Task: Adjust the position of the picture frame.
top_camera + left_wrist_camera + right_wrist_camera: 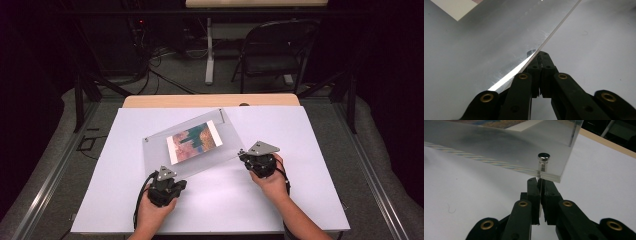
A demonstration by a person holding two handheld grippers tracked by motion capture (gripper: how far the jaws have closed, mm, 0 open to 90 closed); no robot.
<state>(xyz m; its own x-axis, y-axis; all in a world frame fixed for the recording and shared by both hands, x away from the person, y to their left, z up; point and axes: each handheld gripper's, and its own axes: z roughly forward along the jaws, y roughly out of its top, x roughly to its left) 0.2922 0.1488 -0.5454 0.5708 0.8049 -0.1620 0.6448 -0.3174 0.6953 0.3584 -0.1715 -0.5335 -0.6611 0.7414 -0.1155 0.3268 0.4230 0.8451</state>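
— Where is the frame point(192, 142)?
— Mid-counter point(300, 200), tilted toward one o'clock.
— The grippers?
— Left gripper point(539, 58) pinches its six o'clock edge; right gripper point(540, 185) pinches its three o'clock corner.

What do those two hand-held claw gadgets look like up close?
Both are black. The left claw and the right claw each carry a grey three-cornered plate on top and a trailing black cable. Brass-coloured rivets stud the linkages. The forearms are bare, without sleeves.
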